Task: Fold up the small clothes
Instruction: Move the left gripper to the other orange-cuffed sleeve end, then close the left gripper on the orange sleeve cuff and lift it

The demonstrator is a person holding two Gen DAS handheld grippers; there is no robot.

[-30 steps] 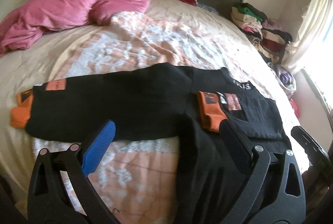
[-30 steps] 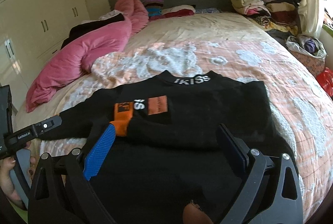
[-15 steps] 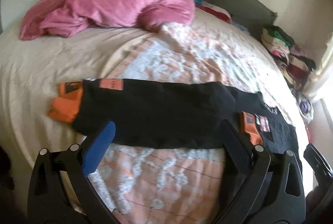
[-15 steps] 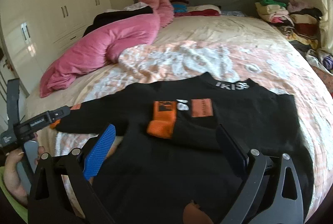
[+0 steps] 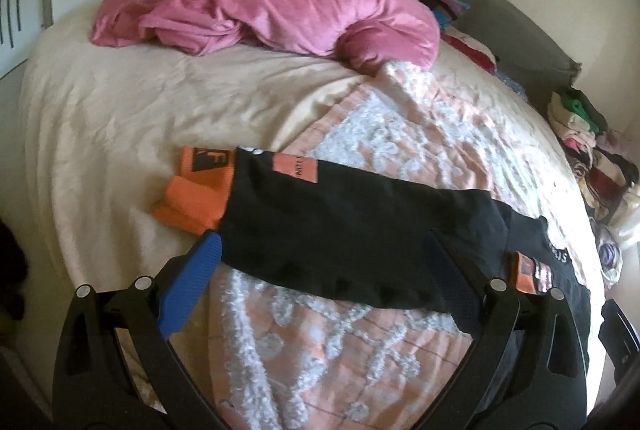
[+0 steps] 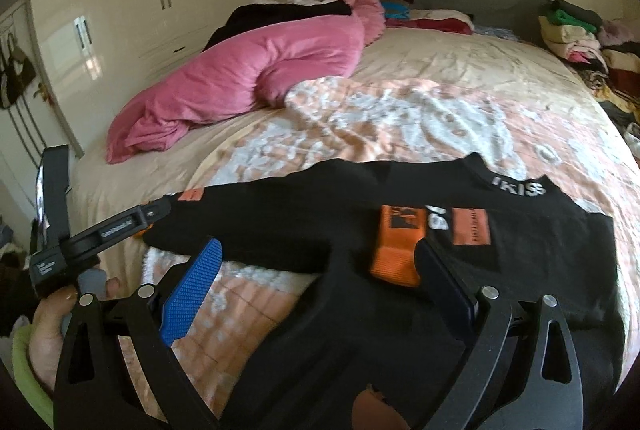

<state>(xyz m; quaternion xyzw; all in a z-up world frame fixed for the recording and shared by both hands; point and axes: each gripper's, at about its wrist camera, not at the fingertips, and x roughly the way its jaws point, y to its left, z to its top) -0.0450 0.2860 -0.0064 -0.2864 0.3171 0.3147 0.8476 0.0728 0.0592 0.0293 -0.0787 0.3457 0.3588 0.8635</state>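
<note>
A black sweatshirt (image 6: 400, 310) with orange cuffs lies flat on the bed. One sleeve is folded across the chest, its orange cuff (image 6: 396, 250) beside the white print. The other sleeve (image 5: 340, 226) stretches out to the left, ending in an orange cuff (image 5: 196, 190). My left gripper (image 5: 320, 270) is open and empty, hovering just above this stretched sleeve. My right gripper (image 6: 320, 270) is open and empty above the sweatshirt's body. The left gripper also shows in the right wrist view (image 6: 120, 226), near the far cuff.
A pink duvet (image 5: 272, 10) and dark clothes lie heaped at the head of the bed. Folded clothes are stacked at the bed's far right (image 6: 580, 34). White wardrobes (image 6: 140, 2) stand left of the bed. A peach quilt (image 6: 400, 118) covers the mattress.
The left gripper has swung left along the outstretched sleeve toward its orange cuff. The right gripper's view has also shifted left. Both stayed open.
</note>
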